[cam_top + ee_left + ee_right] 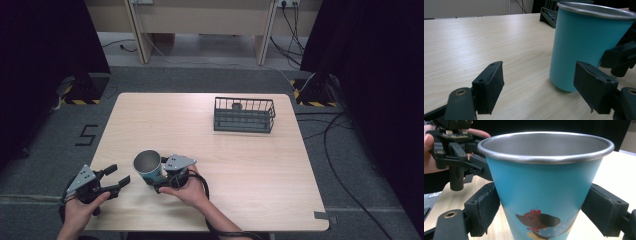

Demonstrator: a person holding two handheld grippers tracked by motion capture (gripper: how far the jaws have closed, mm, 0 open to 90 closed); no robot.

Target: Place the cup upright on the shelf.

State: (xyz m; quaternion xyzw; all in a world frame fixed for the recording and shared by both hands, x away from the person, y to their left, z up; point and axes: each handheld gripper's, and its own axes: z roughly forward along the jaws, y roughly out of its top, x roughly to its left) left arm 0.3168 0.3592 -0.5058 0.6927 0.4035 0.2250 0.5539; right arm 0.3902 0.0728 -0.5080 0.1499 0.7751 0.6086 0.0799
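Near the front edge of the bench (240,165), a blue cup (148,167) with a bare metal inside stands upright, mouth up. Right tool (162,179) is clamped on the cup: in the right gripper view both black pads (484,207) press the cup's blue wall from either side, just above a cartoon print (541,222) low on the cup. The right hand (192,192) holds that tool from the person's side. Left tool (117,176) sits just left of the cup, jaws spread wide and holding nothing; in the left gripper view the cup (584,47) is off toward the right pad (594,87), apart from the left one. Left hand (80,210) is at the bench's front left corner. A dark wire basket (244,115) stands well apart at the far right of the bench; something small and dark seems to lie in it, too small to tell what. Cables (345,185) run over the grey floor (60,135) to the right.
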